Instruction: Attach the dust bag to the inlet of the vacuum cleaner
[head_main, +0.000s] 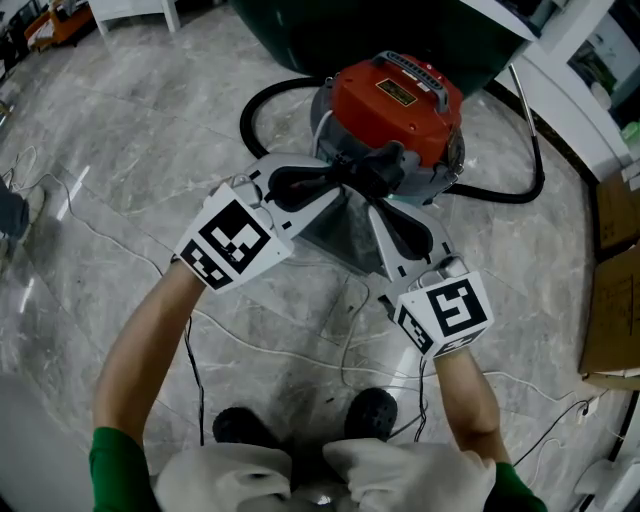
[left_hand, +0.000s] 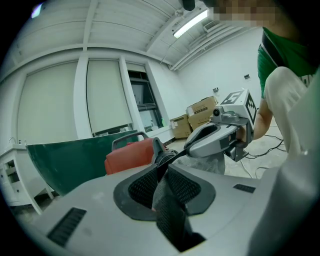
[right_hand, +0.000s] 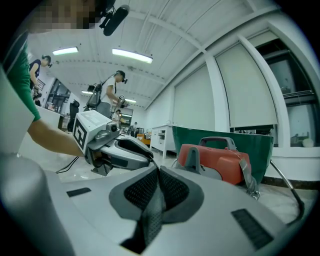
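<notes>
Left claw and right claw each clamp a fold of the grey dust bag (fabric fills both pad gaps). Both forearms stretch forward, converging just before the red-topped vacuum cleaner on the floor.

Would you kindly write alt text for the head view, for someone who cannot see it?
The left gripper and right gripper meet tip to tip at a grey fabric dust bag before a red-lidded vacuum cleaner; its black hose loops across the marble floor.
</notes>
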